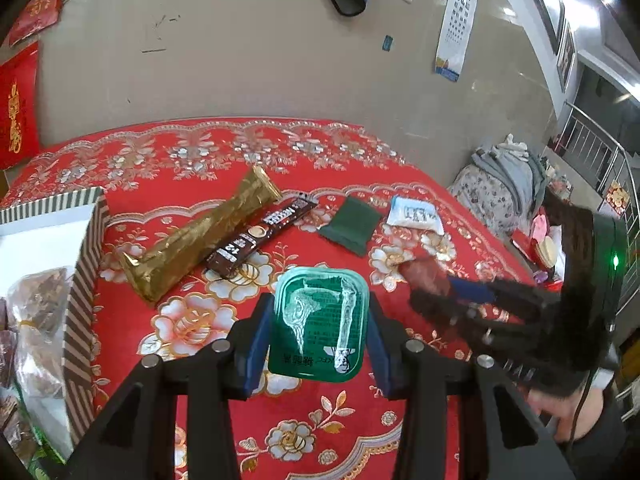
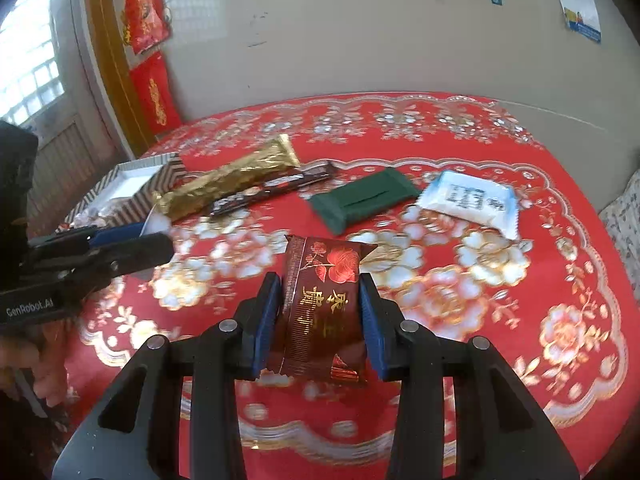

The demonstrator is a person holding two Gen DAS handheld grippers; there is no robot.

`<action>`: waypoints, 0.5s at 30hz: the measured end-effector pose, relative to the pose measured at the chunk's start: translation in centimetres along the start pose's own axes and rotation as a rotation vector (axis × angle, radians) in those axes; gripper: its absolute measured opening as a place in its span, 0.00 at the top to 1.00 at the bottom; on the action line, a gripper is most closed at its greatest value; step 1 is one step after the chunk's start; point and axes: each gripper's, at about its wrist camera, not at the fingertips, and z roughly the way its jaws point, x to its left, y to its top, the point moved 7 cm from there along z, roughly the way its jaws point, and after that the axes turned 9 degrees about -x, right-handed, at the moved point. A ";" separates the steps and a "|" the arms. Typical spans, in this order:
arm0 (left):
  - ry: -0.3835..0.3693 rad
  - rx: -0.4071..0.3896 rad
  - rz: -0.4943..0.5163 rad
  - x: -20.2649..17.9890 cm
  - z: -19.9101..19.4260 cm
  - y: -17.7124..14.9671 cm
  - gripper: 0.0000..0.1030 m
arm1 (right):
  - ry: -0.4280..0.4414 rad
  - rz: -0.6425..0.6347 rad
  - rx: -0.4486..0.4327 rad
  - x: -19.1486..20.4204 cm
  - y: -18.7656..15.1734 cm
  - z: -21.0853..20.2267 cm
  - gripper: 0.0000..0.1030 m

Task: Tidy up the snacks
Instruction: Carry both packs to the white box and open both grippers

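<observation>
My left gripper (image 1: 320,304) is shut on a green foil-lidded tub (image 1: 318,328), held just above the red floral tablecloth (image 1: 224,360). In the right wrist view, my right gripper (image 2: 319,284) is shut on a dark red packet with a gold rose print (image 2: 324,308), also lifted off the cloth. From the left wrist view the right gripper (image 1: 432,284) appears blurred at the right with that packet (image 1: 424,274). The left gripper (image 2: 132,248) reaches in from the left edge of the right wrist view. A striped box (image 1: 82,280) with wrapped snacks inside stands at the left.
On the cloth lie a gold-wrapped bar (image 1: 200,240), a brown coffee stick (image 1: 260,236), a dark green packet (image 1: 350,224) and a white packet (image 1: 416,214). The table's far edge meets a beige wall. A person's hand (image 2: 36,364) shows at the lower left.
</observation>
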 end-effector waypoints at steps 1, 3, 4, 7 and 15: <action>-0.004 -0.004 -0.005 0.1 -0.4 0.1 0.55 | 0.008 0.004 -0.001 0.6 0.0 0.0 0.63; -0.014 -0.019 -0.020 0.3 -1.4 0.6 0.55 | 0.045 0.017 -0.009 2.4 0.2 0.0 0.63; -0.024 -0.030 -0.031 0.5 -2.1 0.8 0.55 | 0.058 0.019 -0.016 3.3 0.3 0.0 0.63; -0.041 -0.086 -0.055 1.9 -5.2 2.1 0.55 | 0.129 0.031 -0.036 7.0 1.1 0.1 0.63; 0.139 -0.166 -0.156 13.8 -11.6 4.2 0.55 | 0.297 -0.023 -0.084 18.3 4.2 1.5 0.63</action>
